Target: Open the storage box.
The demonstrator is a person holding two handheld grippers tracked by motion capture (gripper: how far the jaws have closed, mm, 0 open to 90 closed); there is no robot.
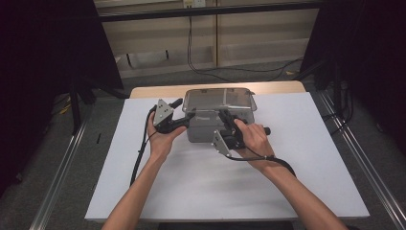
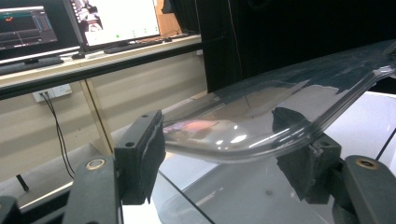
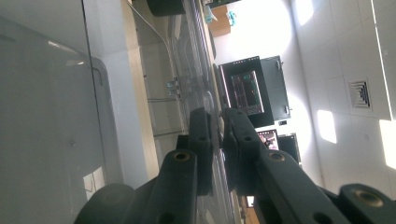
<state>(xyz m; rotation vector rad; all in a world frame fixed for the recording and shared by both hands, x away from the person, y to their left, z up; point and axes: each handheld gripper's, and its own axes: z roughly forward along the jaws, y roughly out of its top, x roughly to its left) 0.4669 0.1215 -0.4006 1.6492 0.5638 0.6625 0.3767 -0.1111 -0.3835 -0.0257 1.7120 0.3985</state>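
A clear plastic box [image 1: 207,130] with a see-through lid [image 1: 218,98] stands at the far middle of the white table [image 1: 311,158]. My left gripper [image 1: 190,115] is at the box's front left corner. In the left gripper view it [image 2: 222,158] is open, its jaws wide apart with the lid's curved rim [image 2: 280,98] lying between the pads. My right gripper [image 1: 224,114] reaches the lid's front edge from below. In the right gripper view it [image 3: 218,140] is shut on the thin clear rim [image 3: 205,93], the jaws almost together.
The white table has bare surface left, right and in front of the box. A wooden board [image 1: 153,91] shows behind the box. Metal rails [image 1: 62,167] run along both sides on the floor, with cables [image 1: 206,69] behind.
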